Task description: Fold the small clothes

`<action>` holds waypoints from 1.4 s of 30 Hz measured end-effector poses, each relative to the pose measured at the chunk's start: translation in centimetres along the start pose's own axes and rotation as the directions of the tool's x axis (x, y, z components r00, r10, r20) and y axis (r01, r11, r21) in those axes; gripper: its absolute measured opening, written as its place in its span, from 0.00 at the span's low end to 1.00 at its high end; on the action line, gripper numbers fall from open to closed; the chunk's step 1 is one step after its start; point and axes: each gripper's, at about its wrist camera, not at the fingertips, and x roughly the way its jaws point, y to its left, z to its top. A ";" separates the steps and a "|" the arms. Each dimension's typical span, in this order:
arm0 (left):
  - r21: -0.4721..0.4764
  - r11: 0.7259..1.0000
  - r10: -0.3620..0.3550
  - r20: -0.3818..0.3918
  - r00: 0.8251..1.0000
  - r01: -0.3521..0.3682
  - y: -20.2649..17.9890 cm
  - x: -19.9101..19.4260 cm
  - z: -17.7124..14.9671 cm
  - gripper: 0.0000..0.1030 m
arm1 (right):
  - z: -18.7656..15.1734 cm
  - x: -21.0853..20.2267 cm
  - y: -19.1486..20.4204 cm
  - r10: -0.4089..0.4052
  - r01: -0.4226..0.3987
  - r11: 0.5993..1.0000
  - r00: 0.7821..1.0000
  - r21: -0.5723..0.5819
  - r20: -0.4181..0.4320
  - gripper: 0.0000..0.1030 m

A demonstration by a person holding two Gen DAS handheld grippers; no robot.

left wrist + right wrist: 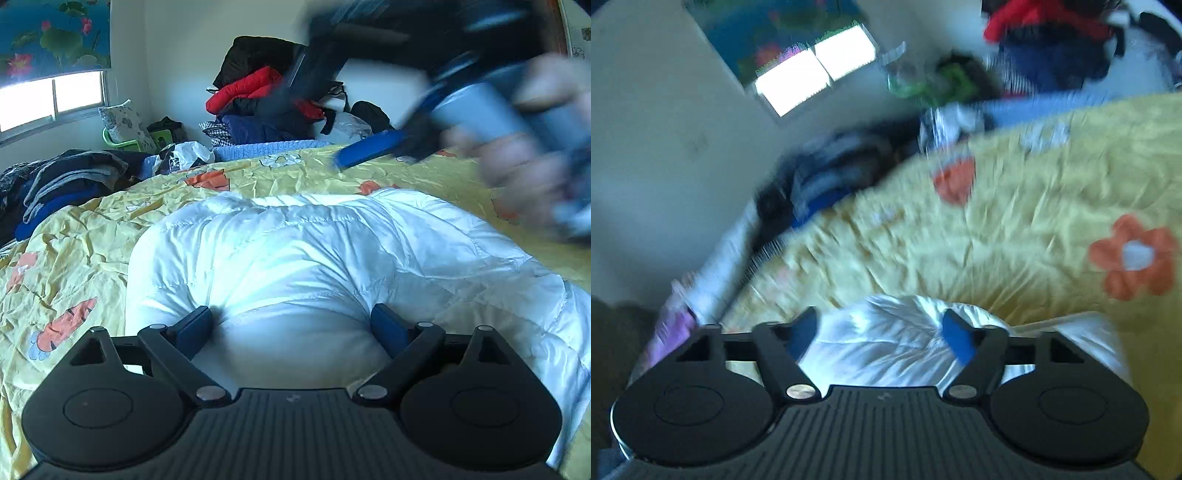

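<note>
A white puffy quilted jacket (314, 251) lies in a bundle on the yellow flowered bedspread (81, 251). My left gripper (291, 325) is open, its blue-padded fingers (195, 328) pressed against the jacket's near edge on either side of a bulge. My right gripper (882, 332) is open, with a fold of the same white jacket (879, 339) bulging between its fingers; that view is motion-blurred. In the left wrist view the right gripper (369, 151) shows blurred above the jacket's far right side, held by a hand (535, 155).
A pile of red, black and blue clothes (266, 99) sits at the far edge of the bed. Dark folded clothes (62, 184) lie at the left. A pillow (125, 125) and window (48, 99) are behind. The bedspread (1034, 221) extends to the right.
</note>
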 end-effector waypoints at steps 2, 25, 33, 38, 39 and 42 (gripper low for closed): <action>0.005 1.000 0.001 -0.001 1.000 -0.001 -0.1 0.1 0.1 0.91 | -1.8 -3.2 0.1 0.017 -0.024 0.994 0.998 0.109 0.058 0.98; -0.013 1.000 -0.014 -0.003 1.000 0.014 0.3 0.5 -0.1 0.93 | -8.2 -0.8 -4.7 -0.076 0.075 0.997 0.997 0.024 0.035 0.87; -0.045 0.997 0.059 0.028 0.998 -0.058 -0.7 -2.3 0.1 0.94 | -10.8 -7.5 -1.4 -0.185 0.187 0.982 0.979 -0.014 0.085 0.94; -0.073 0.997 -0.007 0.080 0.997 0.013 -1.2 -7.4 -1.4 0.94 | -12.1 -7.6 -3.2 -0.201 0.201 0.979 0.979 0.029 0.026 0.96; -0.066 0.997 -0.022 0.053 0.998 0.026 -1.4 -7.4 -1.9 0.94 | -12.5 -7.3 -3.7 -0.199 0.198 0.980 0.980 0.028 0.011 0.95; 0.010 1.000 0.004 0.019 1.000 -0.004 -2.1 -6.3 -3.0 0.94 | -13.6 -6.4 -3.9 -0.204 0.204 0.978 0.979 -0.041 -0.008 0.94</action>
